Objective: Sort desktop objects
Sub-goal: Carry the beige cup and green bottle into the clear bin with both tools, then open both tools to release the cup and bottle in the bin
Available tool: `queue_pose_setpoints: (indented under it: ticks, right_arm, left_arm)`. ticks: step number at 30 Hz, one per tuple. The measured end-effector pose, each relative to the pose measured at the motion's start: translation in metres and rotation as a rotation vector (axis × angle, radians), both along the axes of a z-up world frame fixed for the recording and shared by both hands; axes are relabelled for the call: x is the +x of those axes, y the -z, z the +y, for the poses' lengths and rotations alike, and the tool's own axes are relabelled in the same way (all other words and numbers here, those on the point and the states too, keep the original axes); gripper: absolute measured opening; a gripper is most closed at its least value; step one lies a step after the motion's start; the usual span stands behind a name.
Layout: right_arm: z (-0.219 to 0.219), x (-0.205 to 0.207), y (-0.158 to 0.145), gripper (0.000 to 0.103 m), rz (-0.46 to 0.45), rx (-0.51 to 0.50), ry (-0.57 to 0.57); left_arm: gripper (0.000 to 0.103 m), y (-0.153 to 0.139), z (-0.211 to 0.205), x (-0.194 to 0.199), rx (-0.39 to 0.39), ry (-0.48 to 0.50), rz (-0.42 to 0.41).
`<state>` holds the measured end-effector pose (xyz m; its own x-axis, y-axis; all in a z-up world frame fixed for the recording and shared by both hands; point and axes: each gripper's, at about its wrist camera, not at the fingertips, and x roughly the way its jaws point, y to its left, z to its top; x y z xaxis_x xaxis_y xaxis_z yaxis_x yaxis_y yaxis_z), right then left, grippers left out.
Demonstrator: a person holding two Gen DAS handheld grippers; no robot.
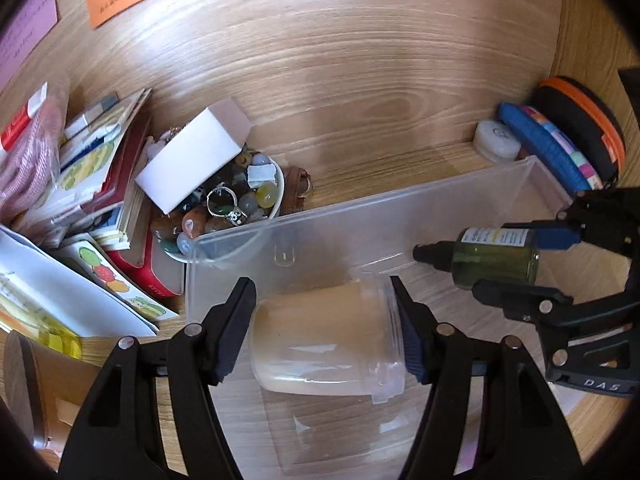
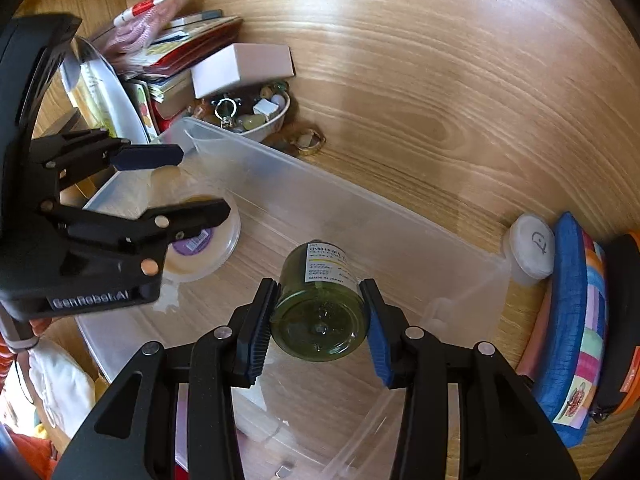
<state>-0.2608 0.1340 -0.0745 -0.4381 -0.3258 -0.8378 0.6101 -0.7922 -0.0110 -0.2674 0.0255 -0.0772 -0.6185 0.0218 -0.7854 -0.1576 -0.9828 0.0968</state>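
Observation:
A clear plastic bin stands on the wooden desk. My left gripper is over the bin's left part, its jaws around a frosted jar that lies on its side; the right pad touches the lid, the left pad is close beside the base. In the right wrist view the left gripper sits over the same jar. My right gripper is shut on a green glass bottle with a black cap and holds it over the bin's right part.
A bowl of beads and rings and a white box sit behind the bin's left corner, beside stacked booklets. A white round case, a blue patterned pouch and a black-orange case lie at the right end.

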Motion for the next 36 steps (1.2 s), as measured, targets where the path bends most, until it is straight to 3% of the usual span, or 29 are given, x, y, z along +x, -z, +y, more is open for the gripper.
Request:
queue_pose_setpoints:
  ticks: [6, 12, 13, 15, 17, 22, 24, 27, 36]
  right_arm:
    - [-0.002, -0.002, 0.001, 0.039, -0.014, 0.025, 0.015]
    - [-0.002, 0.004, -0.003, 0.040, 0.009, 0.024, 0.022]
    - [0.000, 0.006, -0.005, 0.041, 0.013, 0.017, 0.025]
    - [0.002, 0.008, -0.007, 0.057, 0.025, 0.011, 0.037]
    - [0.005, 0.013, -0.012, 0.062, 0.053, 0.010, 0.047]
    - [0.015, 0.028, -0.032, 0.065, 0.121, 0.000, 0.084]
    - [0.022, 0.040, -0.046, 0.078, 0.172, -0.025, 0.115]
    - [0.028, 0.052, -0.063, 0.084, 0.219, -0.080, 0.118]
    - [0.023, 0.107, -0.098, 0.086, 0.326, -0.114, 0.087]
  left_arm:
    - [0.065, 0.004, -0.001, -0.007, -0.012, -0.017, -0.046]
    - [0.065, 0.002, 0.005, -0.003, -0.075, -0.039, -0.005]
    - [0.066, 0.002, 0.006, -0.002, -0.079, -0.040, -0.003]
    - [0.067, 0.002, 0.007, -0.001, -0.090, -0.043, 0.002]
    - [0.069, 0.001, 0.007, 0.000, -0.089, -0.044, 0.010]
    - [0.078, -0.021, 0.000, 0.014, -0.067, -0.076, 0.076]
    - [0.085, -0.033, -0.002, 0.021, -0.083, -0.092, 0.113]
    - [0.095, -0.051, -0.004, 0.034, -0.100, -0.109, 0.171]
    - [0.097, -0.098, -0.010, 0.092, -0.091, -0.124, 0.292]
